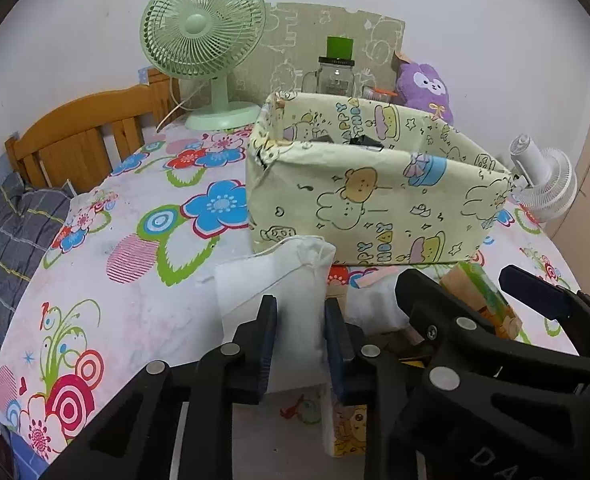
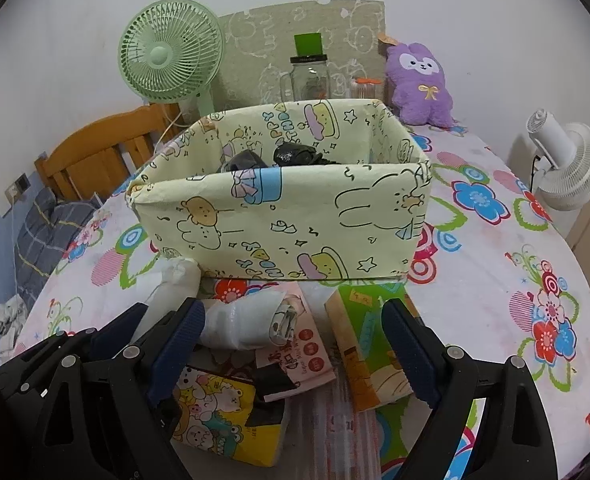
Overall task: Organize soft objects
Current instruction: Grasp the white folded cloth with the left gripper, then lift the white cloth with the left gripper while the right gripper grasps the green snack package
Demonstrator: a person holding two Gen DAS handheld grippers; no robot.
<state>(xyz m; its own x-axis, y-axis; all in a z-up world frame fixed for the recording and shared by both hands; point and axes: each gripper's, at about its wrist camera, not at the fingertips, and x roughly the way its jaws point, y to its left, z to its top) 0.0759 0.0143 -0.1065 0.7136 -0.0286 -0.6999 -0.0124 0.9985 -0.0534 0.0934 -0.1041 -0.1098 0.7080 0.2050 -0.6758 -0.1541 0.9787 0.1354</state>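
White drawstring pouch (image 1: 291, 292) sat clamped between the left gripper (image 1: 299, 322) pads above the flowered tablecloth (image 1: 135, 200), the right gripper (image 2: 295, 328) gaped over tissue packs (image 2: 369, 344), and beyond stood the "HAPPY"-printed fabric box (image 2: 287, 216).

Flower-print tablecloth (image 2: 495, 280) over a table, filling mid-frame. At centre, a pale yellow cartoon-print box (image 2: 287, 216); lower centre, packets (image 2: 223, 412) and white pouches (image 2: 247, 326). Along the top, green fan (image 2: 167, 56), glass jar (image 2: 309, 78), purple plush (image 2: 419, 84).
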